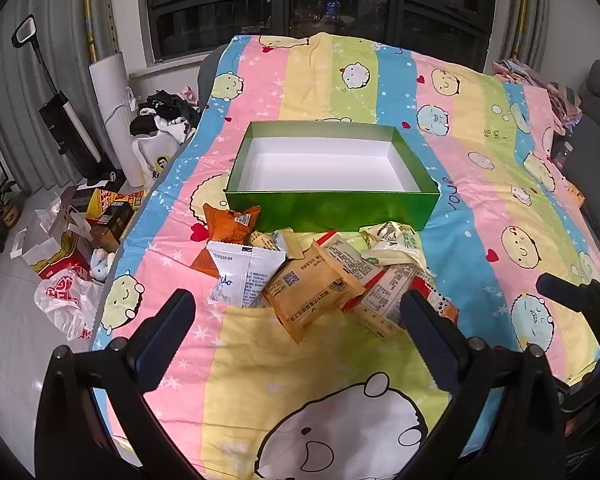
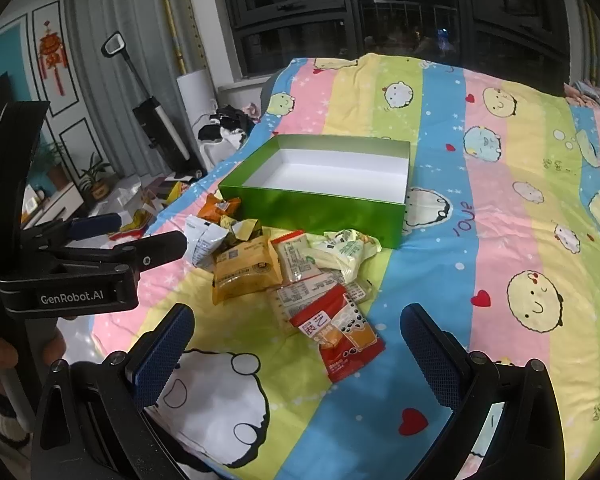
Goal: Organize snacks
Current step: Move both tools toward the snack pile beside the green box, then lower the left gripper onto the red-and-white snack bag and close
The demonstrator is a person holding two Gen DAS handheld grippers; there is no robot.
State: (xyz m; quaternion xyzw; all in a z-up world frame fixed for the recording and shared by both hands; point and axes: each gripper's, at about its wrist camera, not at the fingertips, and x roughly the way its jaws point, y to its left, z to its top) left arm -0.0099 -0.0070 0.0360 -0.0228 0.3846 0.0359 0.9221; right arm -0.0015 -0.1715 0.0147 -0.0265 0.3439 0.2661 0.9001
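Between the wide-spread jaws of the right gripper (image 2: pixel 296 344), both blue textured pads empty, lies the nearest snack: a flat red and orange foil packet printed with a bubble-tea cup (image 2: pixel 342 332), glossy and crinkled, its long axis running away from the jaws and slanting a little to the right. It sits just ahead of the pads and slightly right of their midline, so my judgement is that the right hand is the better placed for it, needing a short forward reach and a small turn to close across the packet's narrow width. The left gripper (image 1: pixel 296 332) also stands wide apart and holds nothing; ahead of it the pile's near edge is a mustard-yellow plastic pouch with a QR code (image 1: pixel 312 292), lying askew, and just left of that a white pillow-shaped sachet with blue print (image 1: pixel 244 272), puffed with air and likely to slip under a pinch. Farther out in the same heap are pale green and cream wrappers (image 1: pixel 396 244) with serrated ends and a crumpled orange packet (image 1: pixel 230 222) touching the box's front wall. Beyond the pile stands the shallow rectangular green cardboard box with a white lining (image 1: pixel 332 208), empty, its long side facing both grippers. Everything rests on a soft striped cartoon-print bedsheet (image 1: pixel 300 360), wrinkled, which may give under a downward press.
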